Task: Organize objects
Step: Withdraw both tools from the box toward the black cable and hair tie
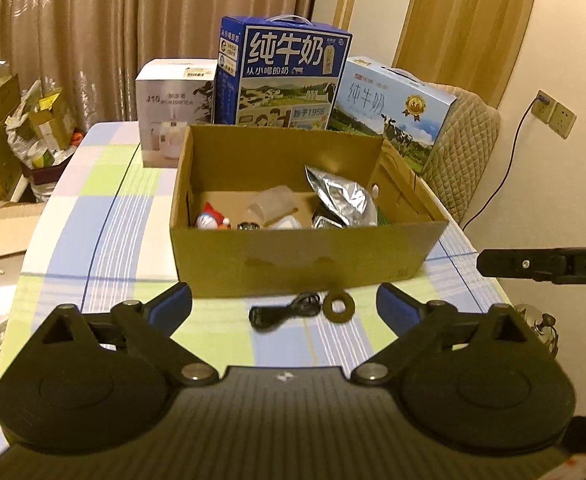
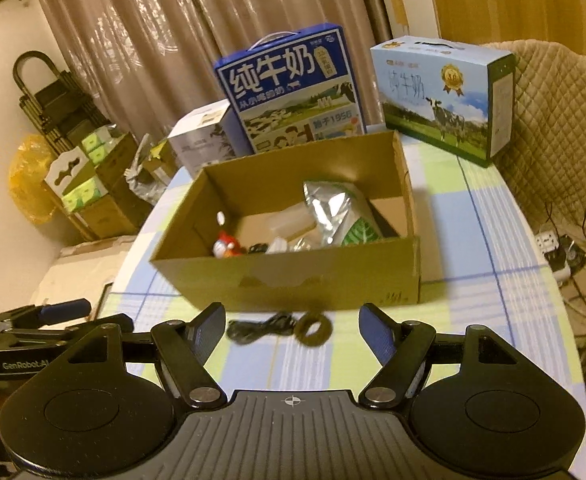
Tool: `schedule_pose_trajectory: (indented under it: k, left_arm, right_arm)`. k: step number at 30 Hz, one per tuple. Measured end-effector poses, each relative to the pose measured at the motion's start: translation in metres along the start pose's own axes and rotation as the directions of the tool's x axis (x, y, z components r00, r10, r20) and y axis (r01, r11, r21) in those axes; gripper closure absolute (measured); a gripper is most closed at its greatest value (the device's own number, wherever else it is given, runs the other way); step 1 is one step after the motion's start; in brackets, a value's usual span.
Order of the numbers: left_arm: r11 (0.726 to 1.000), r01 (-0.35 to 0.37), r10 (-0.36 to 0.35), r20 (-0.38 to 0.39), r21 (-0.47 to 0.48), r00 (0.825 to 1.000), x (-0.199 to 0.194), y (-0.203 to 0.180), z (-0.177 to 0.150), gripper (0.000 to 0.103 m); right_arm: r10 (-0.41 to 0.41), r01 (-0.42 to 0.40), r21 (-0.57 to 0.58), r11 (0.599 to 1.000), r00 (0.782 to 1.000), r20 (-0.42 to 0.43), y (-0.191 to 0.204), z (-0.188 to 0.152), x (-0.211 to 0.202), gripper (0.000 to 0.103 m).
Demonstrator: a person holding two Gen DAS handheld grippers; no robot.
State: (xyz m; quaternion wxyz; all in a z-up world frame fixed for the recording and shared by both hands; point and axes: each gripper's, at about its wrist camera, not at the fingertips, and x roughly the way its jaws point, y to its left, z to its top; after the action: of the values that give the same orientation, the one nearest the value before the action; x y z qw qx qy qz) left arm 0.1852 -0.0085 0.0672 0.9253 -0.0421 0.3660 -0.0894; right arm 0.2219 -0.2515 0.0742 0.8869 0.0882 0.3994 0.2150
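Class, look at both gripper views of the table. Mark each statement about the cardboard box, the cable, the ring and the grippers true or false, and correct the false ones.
1. The black cable lies inside the cardboard box. False: it lies on the tablecloth in front of the box.
2. The ring sits beside the cable. True.
3. The left gripper is shut on the ring. False: it is open and empty.
4. A silver foil bag is in the box. True.
5. The right gripper is open. True.
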Motion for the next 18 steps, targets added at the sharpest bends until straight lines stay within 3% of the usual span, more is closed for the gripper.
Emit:
schedule_pose_trajectory:
  k: [2, 18]
  left_arm:
    - [1.0, -0.009, 0.009, 0.005, -0.005, 1.0, -0.008, -0.002, -0.008, 0.001]
    - [0.999, -0.034, 0.034, -0.003, -0.032, 0.999, -0.037, -0.015, -0.051, 0.001]
  right_arm:
    - [0.008, -0.008, 0.008, 1.0, 1.0, 0.003, 0.003, -0.01, -0.007, 0.032]
    - [0.002, -0.001, 0.052, 0.999, 1.0, -0.005, 0.009, -0.065, -0.037, 0.032]
